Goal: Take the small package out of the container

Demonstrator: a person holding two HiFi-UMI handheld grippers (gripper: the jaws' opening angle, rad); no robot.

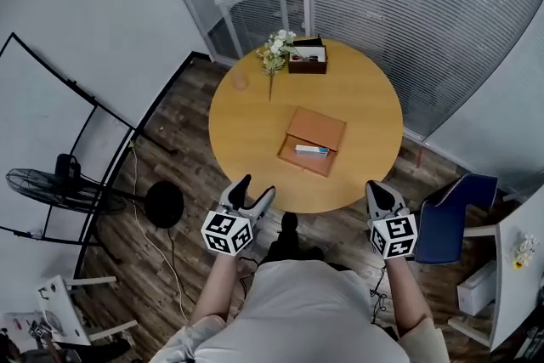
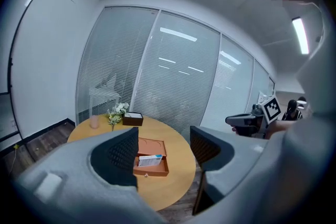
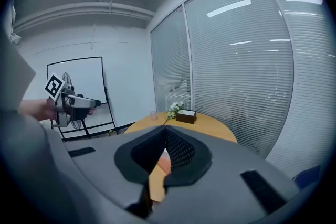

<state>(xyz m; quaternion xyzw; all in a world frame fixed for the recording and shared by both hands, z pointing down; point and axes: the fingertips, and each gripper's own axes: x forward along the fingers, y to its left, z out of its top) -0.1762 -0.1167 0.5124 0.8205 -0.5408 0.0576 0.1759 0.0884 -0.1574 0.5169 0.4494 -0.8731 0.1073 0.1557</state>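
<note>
Inside the container (image 1: 316, 128), near side, head view shows us the small package (image 1: 311, 150). Left gripper view: left gripper (image 2: 163, 140) jaws apart, empty. Right gripper view: right gripper (image 3: 164, 132) jaws together on nothing. We judge the package light, stiff; pinch its long edges.

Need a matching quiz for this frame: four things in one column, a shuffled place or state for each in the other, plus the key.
Column 1
1. left gripper
2. right gripper
3. small package
4. flowers

Column 2
A. fingers together, holding nothing
B. at the far edge of the table, beside the dark box
C. fingers apart, holding nothing
D. lying in the open wooden container at mid-table

Pairs: 1-C, 2-A, 3-D, 4-B
</note>
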